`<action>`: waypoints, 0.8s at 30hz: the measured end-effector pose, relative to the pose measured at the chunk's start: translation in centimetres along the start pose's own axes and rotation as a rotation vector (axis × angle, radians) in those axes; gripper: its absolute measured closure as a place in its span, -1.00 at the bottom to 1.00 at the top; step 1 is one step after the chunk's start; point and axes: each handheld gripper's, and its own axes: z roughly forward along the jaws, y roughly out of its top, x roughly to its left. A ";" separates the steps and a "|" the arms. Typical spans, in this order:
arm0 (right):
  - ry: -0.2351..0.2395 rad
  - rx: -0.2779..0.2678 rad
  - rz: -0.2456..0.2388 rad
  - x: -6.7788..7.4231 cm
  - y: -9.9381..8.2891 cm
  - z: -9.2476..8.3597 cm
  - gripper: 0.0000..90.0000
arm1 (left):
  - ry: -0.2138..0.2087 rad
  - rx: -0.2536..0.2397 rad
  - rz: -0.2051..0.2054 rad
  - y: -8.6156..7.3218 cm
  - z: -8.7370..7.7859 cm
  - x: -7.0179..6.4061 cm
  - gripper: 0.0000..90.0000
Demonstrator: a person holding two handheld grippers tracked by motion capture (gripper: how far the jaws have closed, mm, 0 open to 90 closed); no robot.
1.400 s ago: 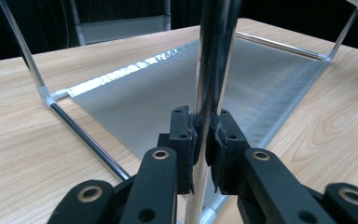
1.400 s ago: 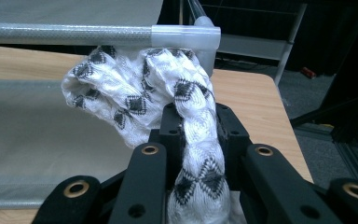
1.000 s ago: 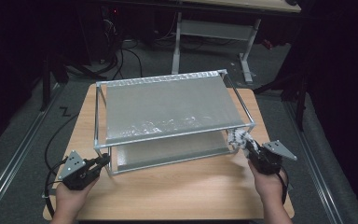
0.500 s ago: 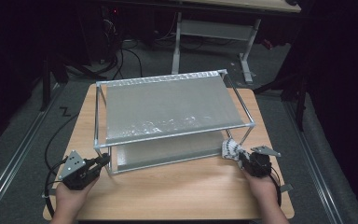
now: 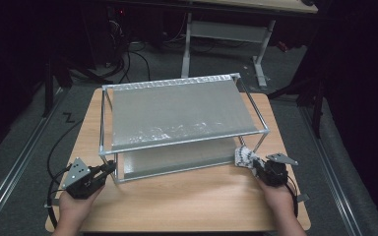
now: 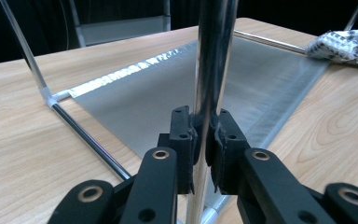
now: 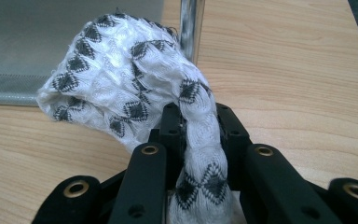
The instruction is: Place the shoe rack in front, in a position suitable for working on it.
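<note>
Left gripper [image 6: 203, 154] black two-jaw, clamped on the shiny upright metal post [image 6: 212, 70] at the near-left corner of the two-tier metal-frame rack [image 5: 184, 142]; pads pressed against the tube on both sides. In the high view the same gripper [image 5: 109, 169] sits at the rack's front-left corner, hand [image 5: 74, 209] behind it on the light wooden table [image 5: 187, 201]

Right gripper [image 7: 200, 135] black two-jaw, closed on a white knitted cloth with dark grey diamond pattern [image 7: 121, 79]; a twisted neck of the fabric runs between the jaws, the rest bunches out ahead of them and rests on the tabletop. High view: gripper [image 5: 256, 167] low at the table, cloth [image 5: 244, 157] just beside the rack's front-right leg, at the edge of the lower grey mesh shelf [image 5: 177, 160]

Right gripper view shows the cloth in front of a chrome post [image 7: 191, 23], can't tell if touching. Upper grey mesh shelf [image 5: 177, 115] has shiny patches near its front edge. Left gripper view catches the cloth [image 6: 340, 44] at the far corner of the lower shelf
</note>
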 end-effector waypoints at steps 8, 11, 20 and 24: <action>-0.004 -0.012 -0.019 0.5 0.0 -0.5 0.70 | 0.046 -0.005 -0.023 -0.1 -0.2 1.1 0.80; -0.016 -0.012 -0.028 0.2 -0.2 -0.8 0.70 | 0.057 -0.009 -0.035 -0.1 -0.2 1.7 0.80; -0.075 -0.041 0.019 -1.8 -0.8 -2.7 0.71 | 0.120 -0.027 -0.096 -0.4 -0.5 3.6 0.78; -0.103 -0.068 0.033 -2.1 -0.7 -3.2 0.70 | 0.144 -0.031 -0.117 -0.6 -1.0 4.1 0.78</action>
